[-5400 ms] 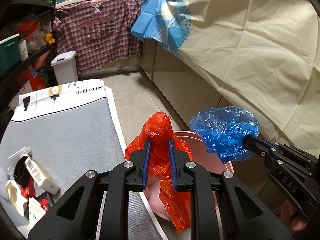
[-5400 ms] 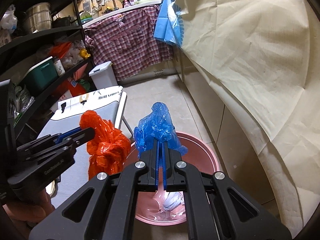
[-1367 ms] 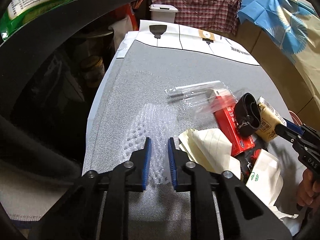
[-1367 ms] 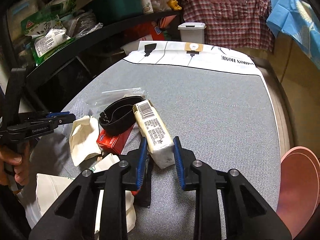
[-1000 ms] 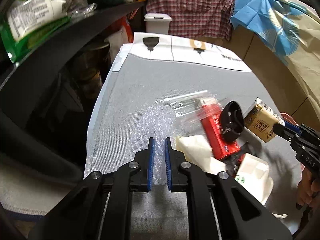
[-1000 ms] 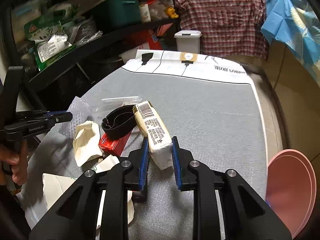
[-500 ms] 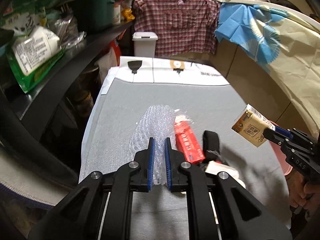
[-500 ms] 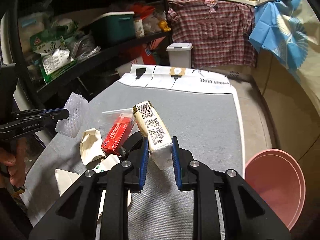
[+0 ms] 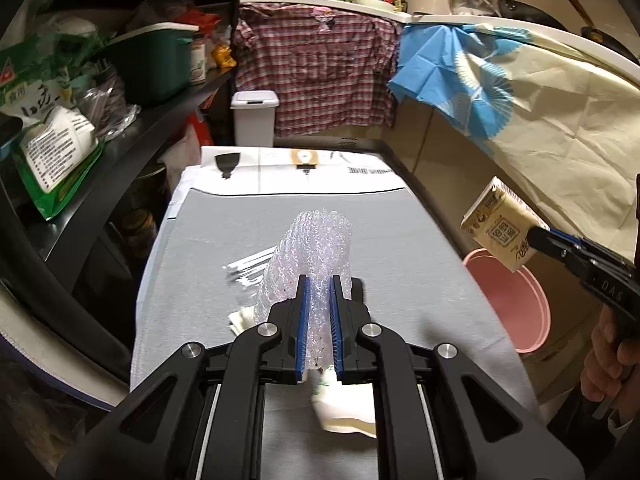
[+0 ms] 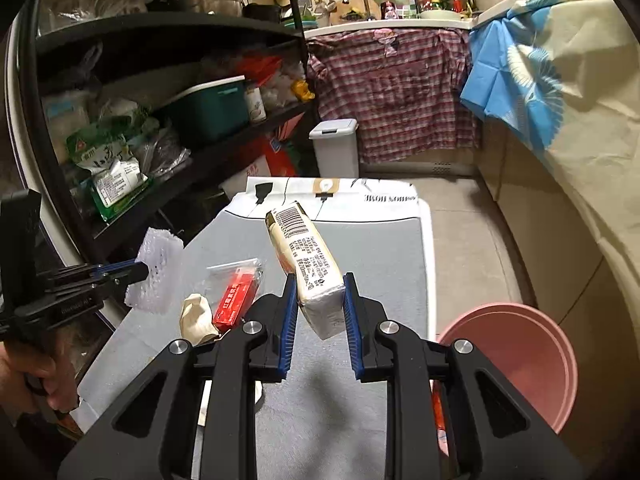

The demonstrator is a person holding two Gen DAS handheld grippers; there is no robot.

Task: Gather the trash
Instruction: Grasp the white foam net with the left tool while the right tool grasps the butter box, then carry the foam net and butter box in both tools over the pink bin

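Note:
My left gripper (image 9: 318, 324) is shut on a piece of clear bubble wrap (image 9: 316, 248) and holds it above the grey table (image 9: 400, 240); the wrap also shows in the right wrist view (image 10: 156, 276). My right gripper (image 10: 318, 320) is shut on a beige drink carton (image 10: 306, 260), held above the table's right side; the carton also shows in the left wrist view (image 9: 500, 228). A pink bin (image 10: 516, 360) stands on the floor to the right of the table (image 10: 380, 248).
On the table lie a red packet in a clear bag (image 10: 236, 296), a crumpled beige paper (image 10: 194, 316) and a white paper (image 9: 344, 408). Dark shelves (image 10: 160, 120) full of goods stand on the left. A white lidded bin (image 10: 334, 148) stands beyond the table.
Both grippers have risen with their loads. The bubble wrap and the carton are now higher above the table, and the pink bin shows more fully.

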